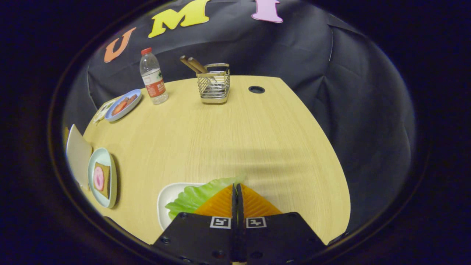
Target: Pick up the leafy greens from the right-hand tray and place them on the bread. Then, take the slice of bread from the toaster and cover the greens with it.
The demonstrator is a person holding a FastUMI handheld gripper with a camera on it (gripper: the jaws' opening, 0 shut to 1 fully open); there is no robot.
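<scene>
My tongs point(237, 188) are pinched tight on the lettuce leaf point(197, 195) just above its white tray point(164, 200), so I lift it clear without loosening and swing left toward the bread slice point(101, 179) on the pale green plate point(110, 186) across the worktop point(228, 136).

The table point(228, 140) beyond the fingers is pale yellow wood with a fine grain and a black round hole point(256, 89) far ahead. The greens point(195, 195), pinched between the closed gripper point(237, 189) fingers, are bright green with paler veins, over a white tray point(165, 198). Off to the left, a pale blue-green plate point(105, 176) carries brown bread point(103, 179) with a pink round on it. Farther off, a blue plate point(123, 105) holds orange-red pieces. The bottle point(153, 77) is clear with a red cap and a red-and-white label. The wire basket point(214, 85) is silver, with brown handles.
</scene>
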